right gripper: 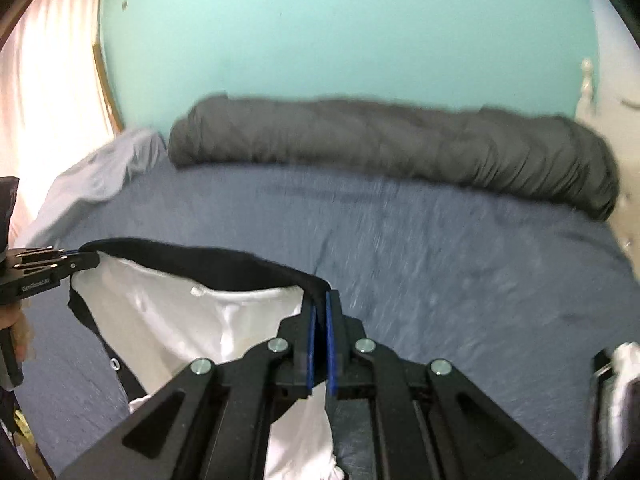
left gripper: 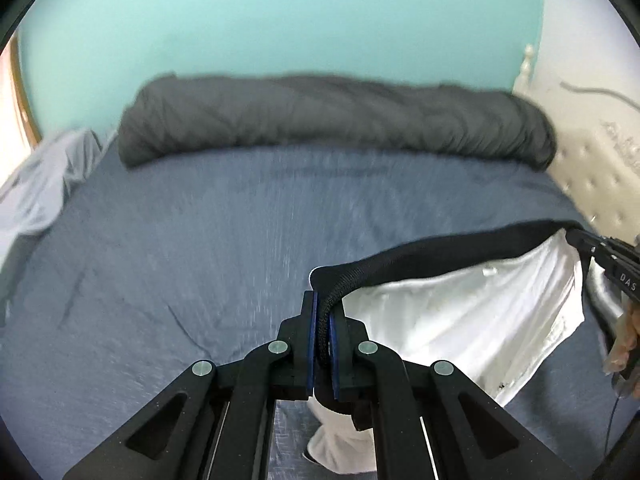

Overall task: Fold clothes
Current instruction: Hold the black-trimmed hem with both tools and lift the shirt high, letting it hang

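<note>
A white garment (left gripper: 472, 320) w/ a black waistband (left gripper: 440, 248) is held up above the near right part of the blue bed (left gripper: 200, 240), the band stretched taut btwn both claws, prob. so the cloth hangs flat and can be laid out straight. The left claw (left gripper: 322, 332) is clamped tight on one end of the band and the right claw (right gripper: 320, 320) is pinched closed on the other end. A rolled grey duvet (left gripper: 320, 120) is kept at the far edge, a pale cloth (left gripper: 44, 184) far left, so the mid bed is left free.
</note>
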`<state>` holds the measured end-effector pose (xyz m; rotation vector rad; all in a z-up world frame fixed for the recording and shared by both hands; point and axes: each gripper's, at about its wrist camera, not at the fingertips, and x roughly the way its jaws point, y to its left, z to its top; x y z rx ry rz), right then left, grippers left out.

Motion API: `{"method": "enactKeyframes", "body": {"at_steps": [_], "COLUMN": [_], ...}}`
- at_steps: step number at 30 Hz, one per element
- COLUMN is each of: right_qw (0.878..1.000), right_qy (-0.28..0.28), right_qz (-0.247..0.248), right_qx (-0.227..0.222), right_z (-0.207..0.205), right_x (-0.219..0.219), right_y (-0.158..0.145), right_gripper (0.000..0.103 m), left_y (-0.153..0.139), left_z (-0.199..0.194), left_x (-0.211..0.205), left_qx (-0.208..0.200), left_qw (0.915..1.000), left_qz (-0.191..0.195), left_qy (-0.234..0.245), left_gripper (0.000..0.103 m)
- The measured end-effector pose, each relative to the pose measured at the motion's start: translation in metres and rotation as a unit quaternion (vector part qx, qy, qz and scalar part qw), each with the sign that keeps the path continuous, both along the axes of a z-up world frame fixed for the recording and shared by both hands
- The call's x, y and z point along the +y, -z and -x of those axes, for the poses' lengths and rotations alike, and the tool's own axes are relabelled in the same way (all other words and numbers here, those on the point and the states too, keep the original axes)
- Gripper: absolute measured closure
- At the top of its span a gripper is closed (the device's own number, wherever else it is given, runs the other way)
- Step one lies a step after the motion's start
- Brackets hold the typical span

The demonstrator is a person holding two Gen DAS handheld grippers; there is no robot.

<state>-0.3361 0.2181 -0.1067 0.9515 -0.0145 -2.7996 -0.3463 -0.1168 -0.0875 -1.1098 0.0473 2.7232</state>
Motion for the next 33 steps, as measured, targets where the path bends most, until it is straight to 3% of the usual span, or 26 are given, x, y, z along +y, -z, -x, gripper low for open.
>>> {"method": "enactKeyframes", "body": {"at_steps": [6,12,17,25,33], "right_qw": [0.997,0.989,0.982,0.967,0.958], "right_qy": [0.008,0.015,0.017,0.017,0.016], "right_qz": [-0.005,-0.011,-0.014,-0.019,-0.019], "right_qx": [0.074,0.147,0.19,0.254,0.285], "right_z": [-0.058,-0.116,-0.165,-0.238,-0.29], "right_x": [0.008,0.017,0.019,0.016,0.016], "right_y": [-0.107,-0.214,-0.274,-0.353,-0.395], "right_gripper": [0.099,0.099,0.099,0.099,0.099], "left_y": [-0.114,-0.208,-0.272,-0.344,-0.386], "left_z": [-0.054,-0.11,-0.158,-0.225,-0.273], "left_x": [0.011,0.024,0.031,0.035,0.031], "left_qx": [0.074,0.138,0.189,0.25,0.287], "left_qw": [0.9972,0.9901,0.9816,0.9675,0.957], "left_qz": [-0.008,-0.02,-0.02,-0.031,-0.041], "left_qy": [0.005,0.012,0.015,0.017,0.018], "left_gripper": [0.098,0.098,0.098,0.098,0.098]}}
